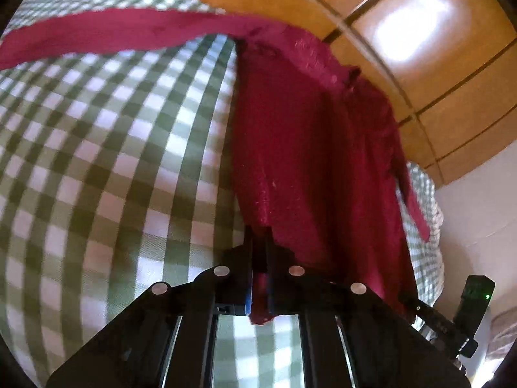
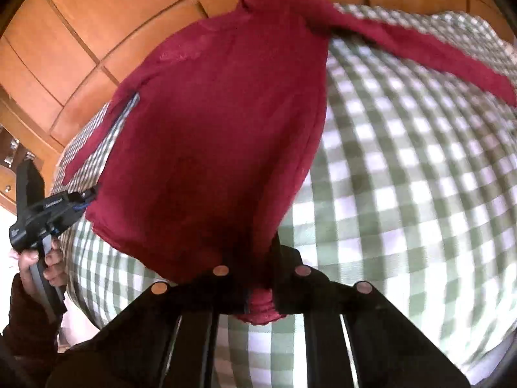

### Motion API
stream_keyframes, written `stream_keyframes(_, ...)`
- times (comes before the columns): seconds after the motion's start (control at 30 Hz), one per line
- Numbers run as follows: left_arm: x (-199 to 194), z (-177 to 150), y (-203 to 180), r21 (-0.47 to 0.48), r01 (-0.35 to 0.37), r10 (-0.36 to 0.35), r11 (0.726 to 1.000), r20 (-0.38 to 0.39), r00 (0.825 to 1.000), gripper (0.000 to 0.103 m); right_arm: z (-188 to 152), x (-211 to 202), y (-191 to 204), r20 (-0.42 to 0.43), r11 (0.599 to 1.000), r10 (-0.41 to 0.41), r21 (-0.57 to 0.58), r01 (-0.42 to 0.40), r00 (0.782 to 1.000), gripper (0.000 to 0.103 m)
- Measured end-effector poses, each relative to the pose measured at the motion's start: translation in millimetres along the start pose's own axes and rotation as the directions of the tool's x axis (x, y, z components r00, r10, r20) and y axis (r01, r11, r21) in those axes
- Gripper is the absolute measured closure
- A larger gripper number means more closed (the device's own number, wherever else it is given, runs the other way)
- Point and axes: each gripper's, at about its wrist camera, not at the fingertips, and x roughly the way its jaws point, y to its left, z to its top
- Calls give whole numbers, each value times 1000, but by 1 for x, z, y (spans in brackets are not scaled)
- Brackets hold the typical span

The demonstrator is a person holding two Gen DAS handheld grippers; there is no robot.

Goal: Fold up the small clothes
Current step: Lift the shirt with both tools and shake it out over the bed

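A dark red knit garment (image 1: 300, 148) lies over a green-and-white checked cloth (image 1: 106, 161). One long sleeve (image 1: 106, 34) stretches away to the left in the left wrist view. My left gripper (image 1: 260, 258) is shut on the garment's near hem, with red fabric pinched between its jaws. In the right wrist view the garment (image 2: 219, 135) bulges up toward the camera, and its sleeve (image 2: 420, 51) runs off to the right. My right gripper (image 2: 260, 291) is shut on the other corner of the hem. The left gripper (image 2: 87, 199) also shows at the garment's left edge, held by a hand.
The checked cloth (image 2: 404, 177) covers the work surface. Beyond its far edge is an orange tiled floor (image 1: 404, 32), also in the right wrist view (image 2: 80, 42). A white wall (image 1: 478, 213) stands at the right. The right gripper's black body (image 1: 465, 307) shows at the lower right.
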Motion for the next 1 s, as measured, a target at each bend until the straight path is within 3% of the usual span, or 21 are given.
stream_keyframes(0.17, -61, -3, -10, 51, 48, -52, 998, 81, 995, 100, 14, -71, -18, 157, 1000, -15, -1, 15, 988, 95)
stream_keyframes(0.3, -103, -22, -7, 42, 90, -94, 995, 95, 991, 100, -2, -114, -30, 198, 999, -43, -2, 44, 979, 96)
stream_keyframes(0.43, -120, -57, 0, 19, 77, -78, 997, 60, 995, 100, -37, -113, -56, 112, 995, -103, 21, 101, 988, 96)
stream_keyframes(0.53, -114, -85, 12, -7, 37, -37, 999, -10, 999, 100, -75, -91, -66, -2, 991, -135, 19, 135, 991, 96)
stream_keyframes(0.63, -95, -106, 17, 8, -58, 59, 998, -85, 995, 100, -96, -71, -67, -81, 985, -170, 3, 171, 982, 94)
stream_keyframes(0.67, -91, -107, 19, 5, -87, 87, 996, -97, 992, 100, -98, -70, -66, -77, 981, -195, -9, 195, 978, 88)
stream_keyframes(0.73, -94, -99, 24, -14, -73, 72, 997, -84, 994, 89, -93, -74, -63, -53, 976, -219, -20, 218, 974, 63)
stream_keyframes(0.77, -101, -90, 29, -38, -95, 93, 995, -44, 995, 70, -90, -80, -61, -17, 970, -243, -22, 243, 970, 45)
stream_keyframes(0.8, -107, -81, 36, -68, -124, 125, 990, 0, 992, 45, -86, -85, -61, 19, 964, -265, -21, 266, 964, 39)
stream_keyframes(0.83, -113, -72, 44, -103, -145, 149, 984, 40, 988, 37, -79, -91, -57, 57, 960, -277, -15, 278, 959, 36)
stream_keyframes(0.93, -133, -45, 74, -225, -172, 203, 959, 122, 972, 33, -60, -91, -38, 123, 974, -222, -4, 224, 967, 27)
stream_keyframes(1.0, -143, -27, 96, -292, -212, 266, 933, 162, 950, 33, -53, -81, -17, 136, 985, -166, -24, 171, 977, 22)
